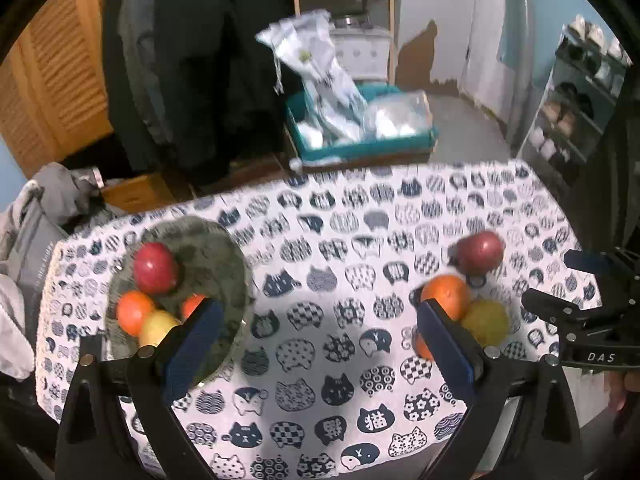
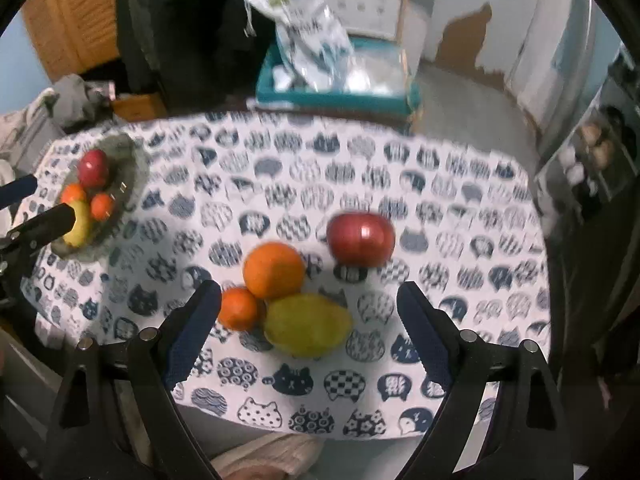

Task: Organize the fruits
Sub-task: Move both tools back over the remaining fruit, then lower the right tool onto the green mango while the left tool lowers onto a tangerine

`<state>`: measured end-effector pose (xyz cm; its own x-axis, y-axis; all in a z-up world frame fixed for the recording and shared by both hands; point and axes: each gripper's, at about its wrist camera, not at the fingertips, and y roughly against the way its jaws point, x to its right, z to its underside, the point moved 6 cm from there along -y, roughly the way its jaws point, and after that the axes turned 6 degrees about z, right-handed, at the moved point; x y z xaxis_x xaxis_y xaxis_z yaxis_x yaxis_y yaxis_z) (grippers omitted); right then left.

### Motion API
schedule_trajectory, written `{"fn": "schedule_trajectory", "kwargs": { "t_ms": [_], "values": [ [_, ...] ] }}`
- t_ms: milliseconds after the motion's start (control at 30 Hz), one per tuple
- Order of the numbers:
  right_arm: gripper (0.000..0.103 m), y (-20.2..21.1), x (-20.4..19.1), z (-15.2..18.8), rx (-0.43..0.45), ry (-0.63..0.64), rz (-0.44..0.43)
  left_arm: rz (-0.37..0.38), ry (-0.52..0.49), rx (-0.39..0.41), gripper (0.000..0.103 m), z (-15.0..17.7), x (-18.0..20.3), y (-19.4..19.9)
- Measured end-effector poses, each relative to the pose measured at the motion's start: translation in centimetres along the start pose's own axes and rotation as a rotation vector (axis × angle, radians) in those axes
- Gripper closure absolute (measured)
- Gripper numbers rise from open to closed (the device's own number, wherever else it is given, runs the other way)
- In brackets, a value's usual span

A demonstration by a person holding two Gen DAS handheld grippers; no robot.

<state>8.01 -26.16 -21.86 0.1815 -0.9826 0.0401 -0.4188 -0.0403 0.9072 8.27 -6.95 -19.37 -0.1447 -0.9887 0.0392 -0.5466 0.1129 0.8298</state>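
A grey bowl [image 1: 212, 248] at the table's left holds a red apple [image 1: 155, 267], two oranges [image 1: 134, 312] and a yellow fruit [image 1: 157, 328]; it also shows in the right wrist view [image 2: 132, 160]. On the cloth lie a red apple [image 2: 361, 239], a large orange [image 2: 274, 270], a small orange [image 2: 238, 308] and a yellow-green mango [image 2: 307, 325]. My right gripper [image 2: 310, 308] is open and empty, with the mango between its fingers' lines. My left gripper [image 1: 320, 324] is open and empty over the cloth between bowl and loose fruit.
The table wears a white cat-print cloth [image 1: 320, 240]. Behind it a teal tray [image 1: 360, 148] holds plastic bags. Grey clothes [image 1: 60, 196] lie at the left, a shoe rack [image 1: 572, 112] stands at the right.
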Motion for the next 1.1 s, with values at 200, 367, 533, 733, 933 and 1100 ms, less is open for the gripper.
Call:
{"fn": "schedule_trajectory", "kwargs": {
  "t_ms": [200,367,533,733,933,1100],
  "values": [
    [0.015,-3.3,0.2,1.8,-0.094,-0.017,-0.021,0.006,-0.004,-0.092,0.004,1.8,0.9,-3.6],
    [0.015,-5.5,-0.1,3.1,-0.151,-0.02,-0.036,-0.001,-0.036,-0.141,0.004,3.0,1.8,-5.6],
    [0.015,-7.7,-0.2,3.9,-0.204,-0.038,-0.062,0.003,-0.048,-0.167,0.004,3.6,2.3,-6.9],
    [0.015,-9.4,0.0,4.4,-0.243,-0.072,-0.087,0.007,-0.046,-0.193,0.004,4.0,2.3,-8.1],
    [0.015,-10.8,0.0,4.6,-0.253,-0.103,-0.116,0.021,-0.04,-0.201,0.004,4.1,2.5,-8.7],
    [0.019,-10.9,0.0,4.4,-0.243,-0.13,-0.135,0.038,-0.043,-0.209,0.004,4.1,3.1,-9.0]
  ]
}}
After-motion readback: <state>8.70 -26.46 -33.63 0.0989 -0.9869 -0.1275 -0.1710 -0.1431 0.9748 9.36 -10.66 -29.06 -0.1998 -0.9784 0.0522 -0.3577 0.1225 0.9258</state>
